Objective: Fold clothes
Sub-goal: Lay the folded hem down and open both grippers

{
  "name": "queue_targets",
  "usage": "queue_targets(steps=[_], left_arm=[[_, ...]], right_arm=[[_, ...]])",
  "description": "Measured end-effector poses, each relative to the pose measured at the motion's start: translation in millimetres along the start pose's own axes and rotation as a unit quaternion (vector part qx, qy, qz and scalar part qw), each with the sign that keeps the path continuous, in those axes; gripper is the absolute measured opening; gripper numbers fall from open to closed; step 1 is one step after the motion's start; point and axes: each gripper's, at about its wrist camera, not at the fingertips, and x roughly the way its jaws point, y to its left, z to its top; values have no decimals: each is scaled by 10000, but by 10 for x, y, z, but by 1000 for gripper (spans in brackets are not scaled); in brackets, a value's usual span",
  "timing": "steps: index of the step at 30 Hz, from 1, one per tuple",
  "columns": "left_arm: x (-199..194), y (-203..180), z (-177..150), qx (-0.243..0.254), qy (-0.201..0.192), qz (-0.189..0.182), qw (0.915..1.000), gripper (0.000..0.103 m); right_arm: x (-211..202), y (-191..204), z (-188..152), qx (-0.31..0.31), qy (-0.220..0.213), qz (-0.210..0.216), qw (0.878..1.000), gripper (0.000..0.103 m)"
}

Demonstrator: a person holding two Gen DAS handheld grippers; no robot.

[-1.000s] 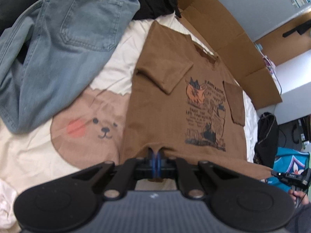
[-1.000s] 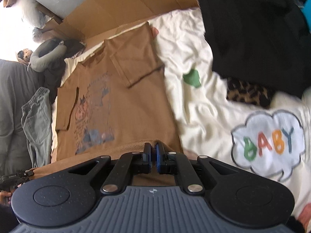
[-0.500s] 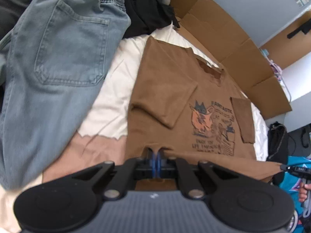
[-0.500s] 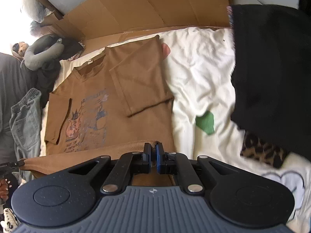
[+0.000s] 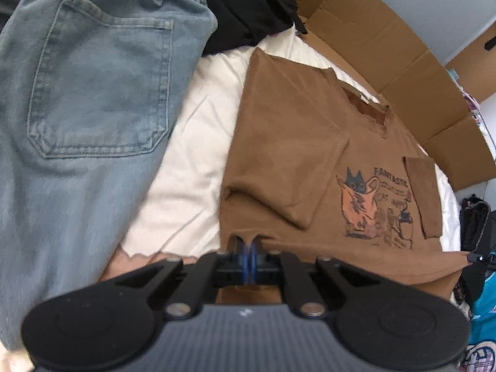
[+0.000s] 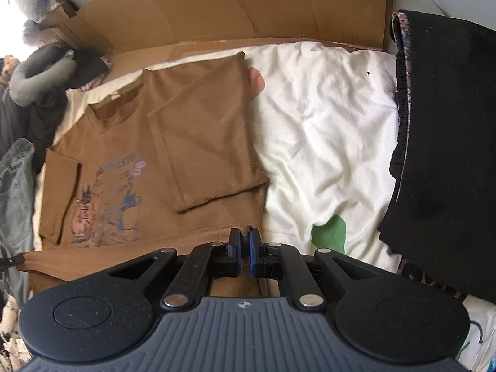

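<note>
A brown T-shirt (image 5: 288,142) (image 6: 198,142) with a cat print lies face up on a white blanket (image 5: 186,167) (image 6: 325,117), both sleeves folded in over its front. Its bottom hem is lifted and doubled toward the collar. My left gripper (image 5: 248,249) is shut on the hem's left corner. My right gripper (image 6: 245,241) is shut on the hem's right corner. The taut hem edge runs between them and covers the lower part of the print.
Light blue jeans (image 5: 86,99) lie left of the shirt, with dark clothes (image 5: 248,9) behind them. A black garment (image 6: 446,142) lies to the right of the shirt. Flattened cardboard (image 6: 248,6) lines the far edge. A grey neck pillow (image 6: 37,74) rests at far left.
Both grippers carried the hem forward over the shirt toward the collar and a little lower. More of the print is now covered by the fold.
</note>
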Motion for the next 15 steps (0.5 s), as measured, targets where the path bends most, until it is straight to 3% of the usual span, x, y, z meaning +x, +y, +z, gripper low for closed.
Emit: queue_targets(steps=[5, 8, 11, 15], left_arm=[[198, 38, 59, -126, 95, 47, 9999, 5], [224, 72, 78, -245, 116, 236, 9994, 15], [127, 59, 99, -54, 47, 195, 9998, 25], [2, 40, 53, 213, 103, 167, 9996, 36]], right_arm=[[182, -12, 30, 67, -74, -242, 9997, 7], [240, -5, 8, 140, -142, -479, 9987, 12], [153, 4, -40, 233, -288, -470, 9982, 27], [-80, 88, -154, 158, -303, -548, 9979, 32]])
